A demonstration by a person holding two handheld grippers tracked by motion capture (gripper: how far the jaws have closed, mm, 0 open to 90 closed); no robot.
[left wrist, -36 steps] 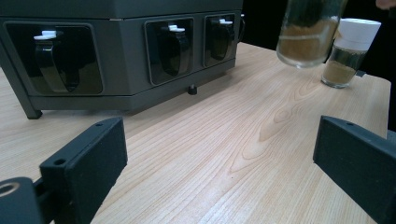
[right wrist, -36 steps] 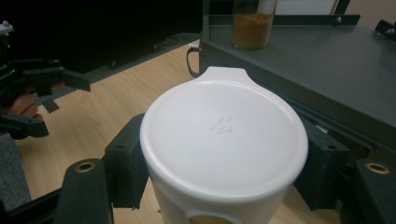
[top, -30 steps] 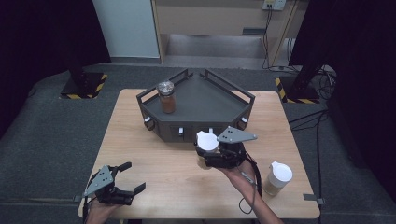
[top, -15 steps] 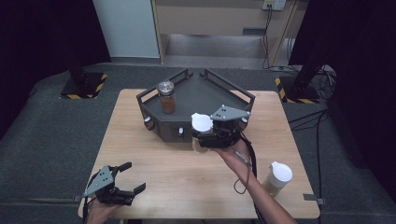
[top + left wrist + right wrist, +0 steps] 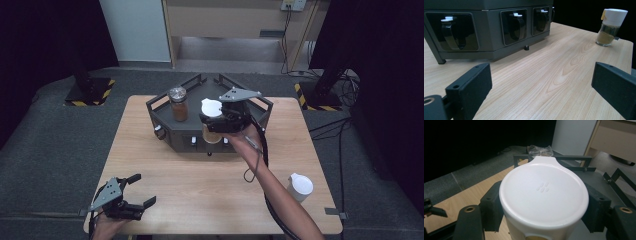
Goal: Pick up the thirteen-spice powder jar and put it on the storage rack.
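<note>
- The light wooden table holds a dark grey metal rack.
- The right gripper squeezes a white-lidded spice jar, seemingly above the rack's front edge.
- The left gripper hangs wide open.

The jar is clear glass with a white flip-top lid and tan powder inside. It stands upright, clamped between the right gripper's pads, held above the front edge of the dark rack.
</note>
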